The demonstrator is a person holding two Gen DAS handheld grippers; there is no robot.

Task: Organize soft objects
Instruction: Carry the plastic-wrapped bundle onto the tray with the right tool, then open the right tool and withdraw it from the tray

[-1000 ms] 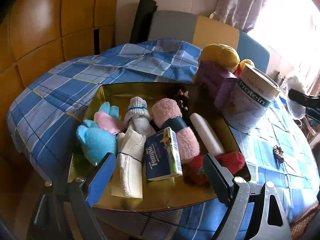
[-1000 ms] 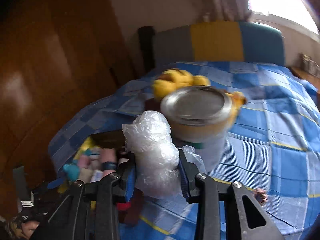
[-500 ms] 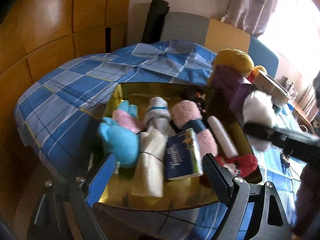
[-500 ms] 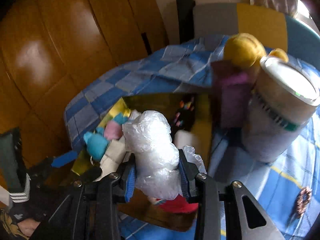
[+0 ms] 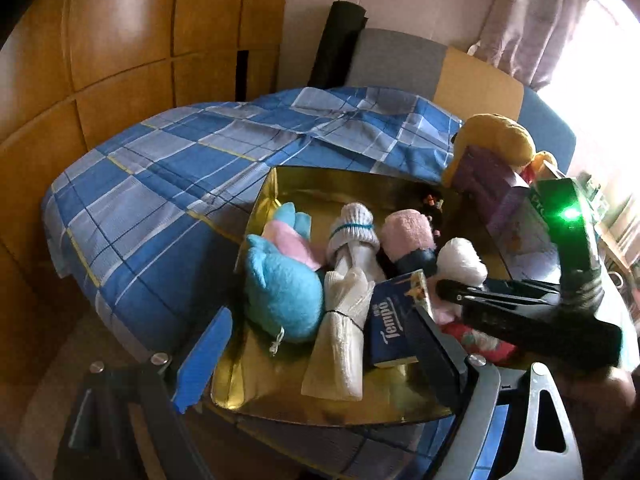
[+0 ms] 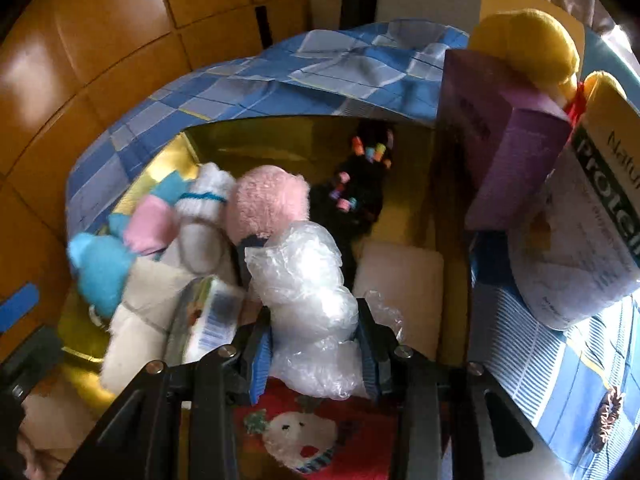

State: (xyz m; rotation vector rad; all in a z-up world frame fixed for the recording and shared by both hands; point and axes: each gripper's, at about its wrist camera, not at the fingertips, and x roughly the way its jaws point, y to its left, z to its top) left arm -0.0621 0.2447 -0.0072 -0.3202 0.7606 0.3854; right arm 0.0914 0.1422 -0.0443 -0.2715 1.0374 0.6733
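Your right gripper (image 6: 314, 354) is clamped on a crumpled clear plastic wad (image 6: 308, 300), both blue pads pressed into its sides, and holds it over the gold tray (image 6: 404, 148). From your left camera the wad shows at about 3 o'clock of the tray, just beside the tissue pack (image 5: 394, 320).

Your left gripper (image 5: 320, 356) stands wide apart with nothing between its fingers, at the tray's 6 o'clock edge.

Readable writing: the blue tissue pack says "Tempo". The white tub (image 6: 592, 232) at 3 o'clock, outside the tray, shows "Protei" in a green band, with "Natu" above it. The purple box (image 6: 516, 164) beside it carries dark print too blurred to read.

In the tray, from 9 o'clock across: a blue plush (image 5: 280, 292), a pink one (image 5: 288, 240), a white sock roll (image 5: 354, 232), a pink towel roll (image 5: 406, 232). A red sock (image 6: 304, 436) with a snowman face lies at 6 o'clock under your right gripper.
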